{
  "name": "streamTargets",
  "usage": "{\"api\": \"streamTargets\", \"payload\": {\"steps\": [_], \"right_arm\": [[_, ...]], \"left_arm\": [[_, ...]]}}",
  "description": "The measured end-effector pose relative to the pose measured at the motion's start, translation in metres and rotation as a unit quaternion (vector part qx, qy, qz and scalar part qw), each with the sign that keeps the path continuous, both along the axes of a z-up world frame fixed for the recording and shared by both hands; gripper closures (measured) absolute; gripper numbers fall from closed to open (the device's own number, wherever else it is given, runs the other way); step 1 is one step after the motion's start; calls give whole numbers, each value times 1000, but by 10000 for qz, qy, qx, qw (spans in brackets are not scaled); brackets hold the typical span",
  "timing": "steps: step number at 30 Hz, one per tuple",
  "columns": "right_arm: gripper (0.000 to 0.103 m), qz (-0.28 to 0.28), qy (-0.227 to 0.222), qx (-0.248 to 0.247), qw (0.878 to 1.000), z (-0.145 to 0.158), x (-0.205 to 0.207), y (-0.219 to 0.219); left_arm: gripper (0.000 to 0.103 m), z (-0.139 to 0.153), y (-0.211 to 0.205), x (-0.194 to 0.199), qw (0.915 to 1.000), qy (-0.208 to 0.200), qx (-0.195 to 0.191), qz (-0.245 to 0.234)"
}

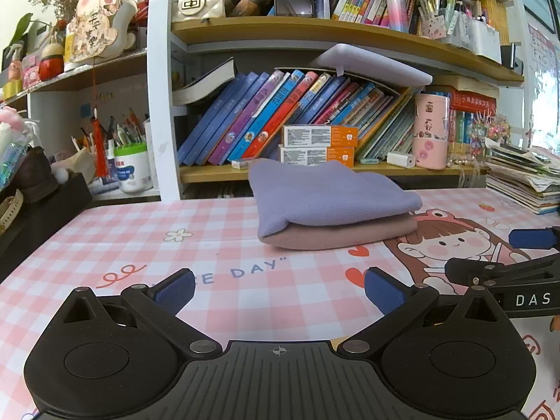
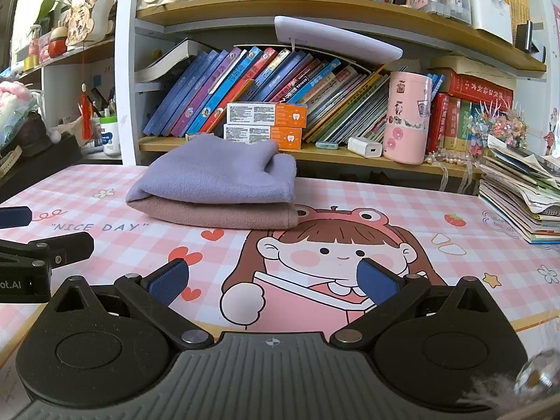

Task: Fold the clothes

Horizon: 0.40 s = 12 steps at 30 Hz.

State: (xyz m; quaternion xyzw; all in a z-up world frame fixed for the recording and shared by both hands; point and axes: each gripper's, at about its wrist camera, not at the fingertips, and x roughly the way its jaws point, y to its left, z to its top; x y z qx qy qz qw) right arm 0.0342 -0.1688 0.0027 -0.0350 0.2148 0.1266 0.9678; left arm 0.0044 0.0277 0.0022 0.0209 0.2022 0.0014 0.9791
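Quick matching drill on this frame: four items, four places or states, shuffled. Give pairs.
Things:
1. purple garment
2. pink garment
3. pink tumbler
4. left gripper

Places or states:
A. standing on the lower shelf, right of the leaning books
B. bottom of the folded stack, on the table mat
C. jaws open, nothing between them
D. folded, lying on top of the other garment

Pairs: 1-D, 2-B, 3-A, 4-C
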Motion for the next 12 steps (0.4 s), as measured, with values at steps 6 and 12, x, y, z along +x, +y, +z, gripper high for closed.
{"api": "streamTargets", "payload": {"steps": [6,12], "right_arm": [[0,4,12,4,10000,0,1,-1],[0,0,8,8,10000,0,1,-1]], "left_arm": [[0,0,-1,0,10000,-20,8,16],[0,0,-2,-1,10000,-27,25,28]]}}
